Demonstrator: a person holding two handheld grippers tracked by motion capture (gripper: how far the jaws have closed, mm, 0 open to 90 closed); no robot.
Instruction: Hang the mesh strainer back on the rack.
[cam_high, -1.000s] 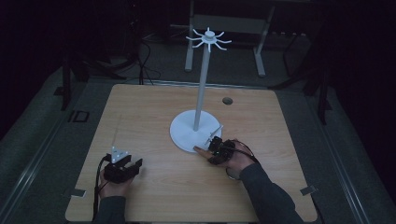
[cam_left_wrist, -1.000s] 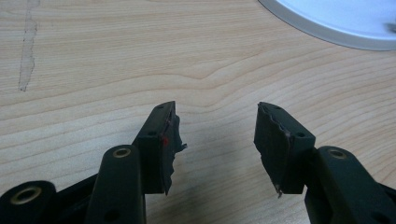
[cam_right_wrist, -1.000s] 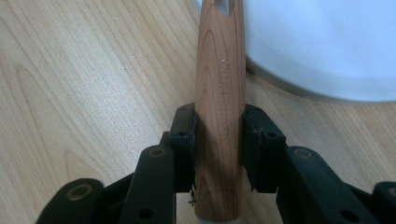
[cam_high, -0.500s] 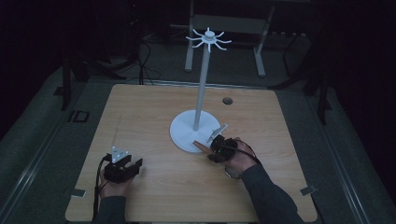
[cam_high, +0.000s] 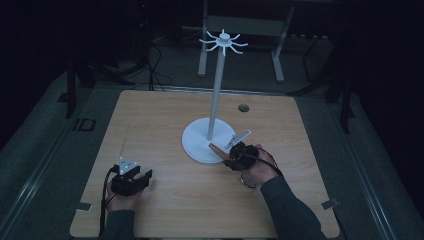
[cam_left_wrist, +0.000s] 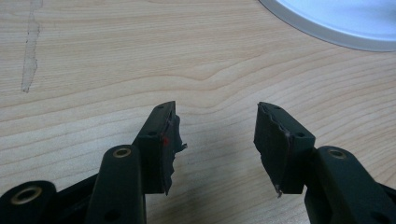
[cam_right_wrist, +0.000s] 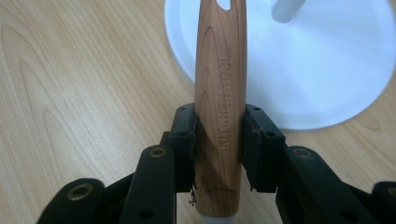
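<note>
Dim high view, bright and sharp close-ups

In the high view the room around the desk (cam_high: 150, 115) is nearly black from nine through twelve to three o'clock; the desk is evenly but weakly lit, grainy, with faint shadows. Both gripper views are well lit from above. The white stand base (cam_right_wrist: 327, 70) is close to glaring at one o'clock. Wood grain is crisp, while the nearest claw parts at six o'clock go soft.

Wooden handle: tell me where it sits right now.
The wooden handle is clamped in the right hand-held gripper, right of centre in the high view, its tip over the white stand base.
</note>
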